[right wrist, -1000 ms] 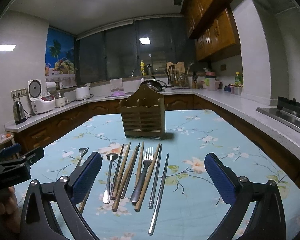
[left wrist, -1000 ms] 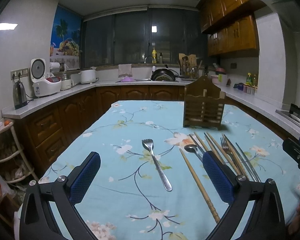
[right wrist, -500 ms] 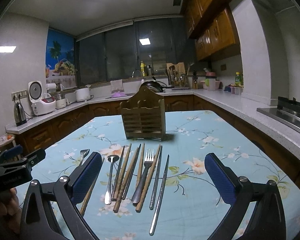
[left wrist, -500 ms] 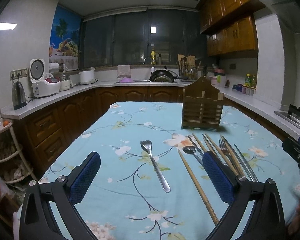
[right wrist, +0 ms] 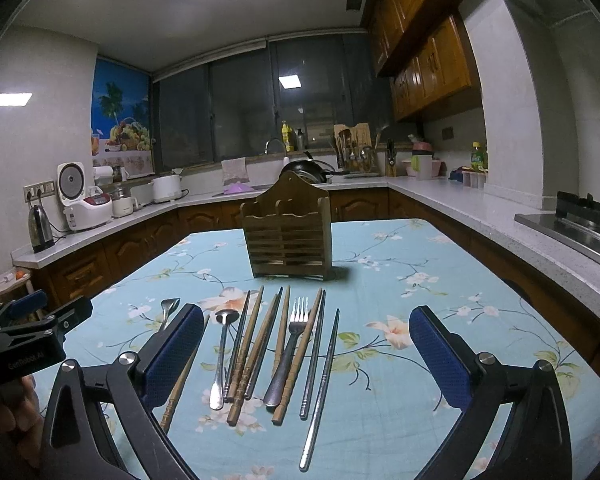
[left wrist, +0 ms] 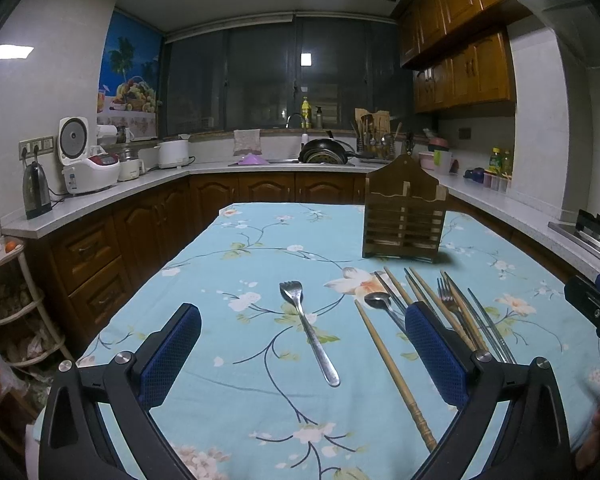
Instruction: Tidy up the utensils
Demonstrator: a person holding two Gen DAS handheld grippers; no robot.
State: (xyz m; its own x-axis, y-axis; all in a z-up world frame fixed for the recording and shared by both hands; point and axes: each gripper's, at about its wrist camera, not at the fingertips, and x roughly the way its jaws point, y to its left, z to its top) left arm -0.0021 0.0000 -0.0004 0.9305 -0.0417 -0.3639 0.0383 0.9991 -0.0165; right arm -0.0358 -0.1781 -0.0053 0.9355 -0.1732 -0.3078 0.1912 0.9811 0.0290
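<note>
A lone metal fork [left wrist: 308, 332] lies on the floral tablecloth between the fingers of my open left gripper [left wrist: 300, 354], which hovers above it. To its right a single wooden chopstick [left wrist: 392, 372] lies apart from a spread of a spoon [left wrist: 380, 302], chopsticks and a second fork [left wrist: 446, 298]. In the right wrist view that spread sits under my open right gripper [right wrist: 306, 354]: spoon [right wrist: 221, 354], wooden chopsticks [right wrist: 256, 344], fork [right wrist: 290, 348], metal chopsticks [right wrist: 322, 380]. A wooden slatted utensil holder [right wrist: 290, 236] stands upright behind them, also seen as the holder [left wrist: 404, 216] in the left view.
The table [left wrist: 220, 360] fills the middle of a kitchen with counters on three sides. A rice cooker [left wrist: 86, 162] and kettle [left wrist: 36, 190] stand on the left counter, a stove [right wrist: 580, 224] on the right. A hand holds the left gripper body [right wrist: 24, 344] at the table's left edge.
Both cameras have drifted slightly; the utensils and holder sit a little higher in view. Nothing on the table has moved and both grippers stay open.
</note>
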